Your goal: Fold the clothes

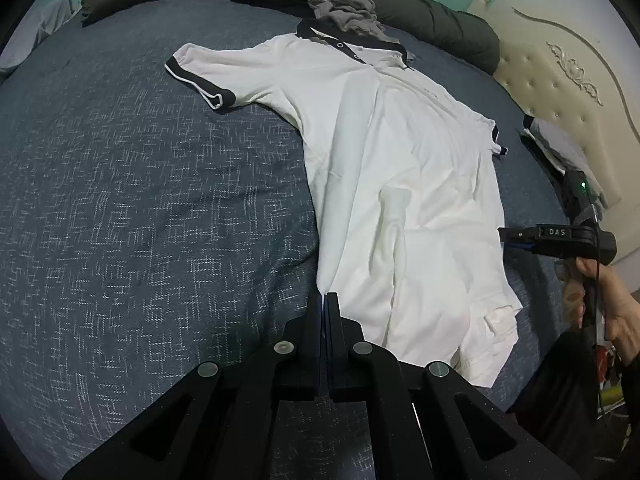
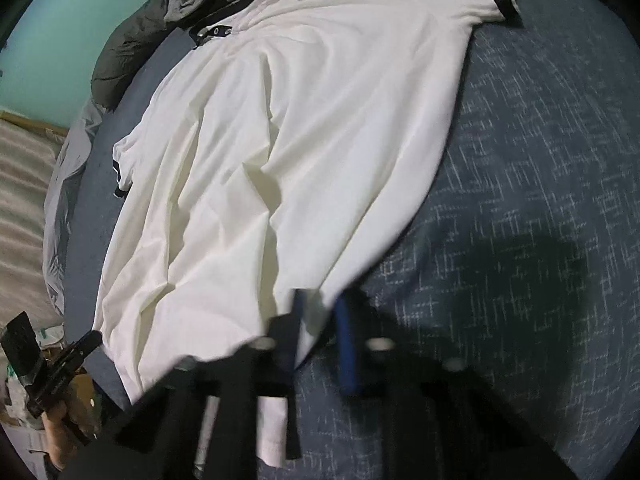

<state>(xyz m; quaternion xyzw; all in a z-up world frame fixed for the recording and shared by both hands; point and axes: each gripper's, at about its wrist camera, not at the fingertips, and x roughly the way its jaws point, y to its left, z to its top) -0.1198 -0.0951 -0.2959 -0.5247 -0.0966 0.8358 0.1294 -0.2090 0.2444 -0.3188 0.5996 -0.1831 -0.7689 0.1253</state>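
- The white polo shirt [image 1: 400,184] lies spread face up on the blue patterned bedspread [image 1: 140,200], which stretches wide and bare off the shirt's one side.
- Beyond the shirt's collar a crumpled grey garment [image 1: 320,4] rests on a dark rolled duvet [image 1: 440,24]; off its other side stands the cream tufted headboard [image 1: 560,80].
- My left gripper [image 1: 324,300] is clenched on the shirt's hem edge, a thin fold of white cloth pinched between the fingers.
- My right gripper [image 2: 320,320] sits at the hem's other corner with blue-padded fingers parted; the view is blurred, so cloth seems to lie between them without being gripped.
- The shirt has a dark collar with snap buttons, dark sleeve cuffs with a white stripe, and soft wrinkles running down the body.
- No containers are in view.
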